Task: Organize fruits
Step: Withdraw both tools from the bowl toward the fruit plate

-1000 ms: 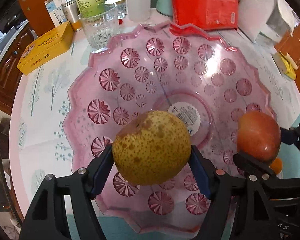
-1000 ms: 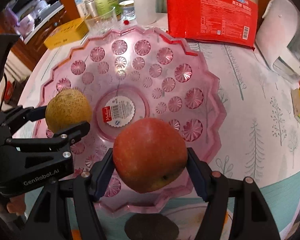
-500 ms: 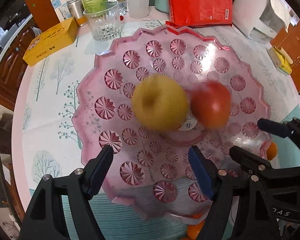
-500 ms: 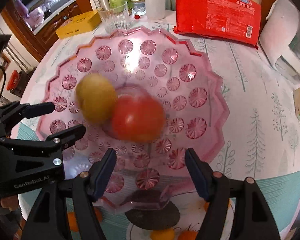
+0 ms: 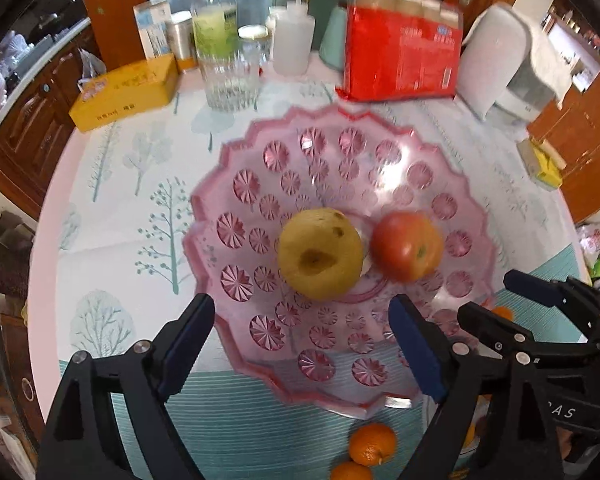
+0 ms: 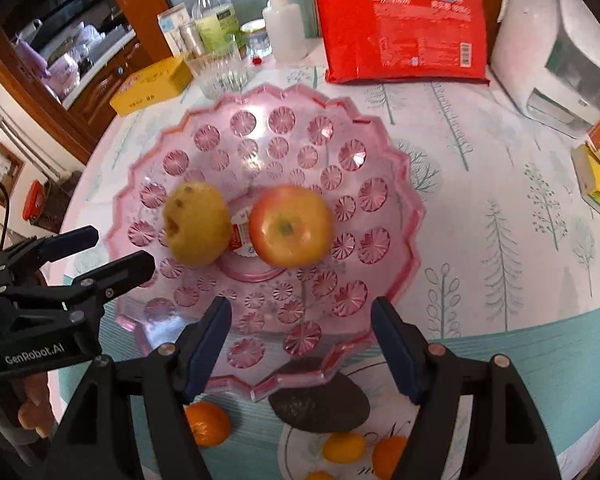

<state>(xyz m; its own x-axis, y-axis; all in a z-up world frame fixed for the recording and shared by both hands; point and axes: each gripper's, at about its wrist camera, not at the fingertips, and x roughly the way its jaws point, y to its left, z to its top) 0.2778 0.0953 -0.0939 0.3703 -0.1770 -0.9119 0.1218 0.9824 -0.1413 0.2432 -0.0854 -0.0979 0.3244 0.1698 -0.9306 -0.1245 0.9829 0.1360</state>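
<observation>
Meanwhile, a pear [image 5: 320, 254] and an apple [image 5: 406, 245] lay mid-bowl [image 5: 236, 184]; left gripper [image 5: 300, 344] and right gripper [image 6: 300, 344] hung empty, jaws apart. Next, likely, the oranges [image 6: 207, 422] at six o'clock.

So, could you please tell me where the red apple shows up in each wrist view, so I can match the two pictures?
Left wrist view: the red apple sits right of centre in the pink bowl, to the right of the pear.
Right wrist view: the red apple sits near the picture's centre, again right of the pear.
Shared landmark: the red package behind the bowl.
</observation>
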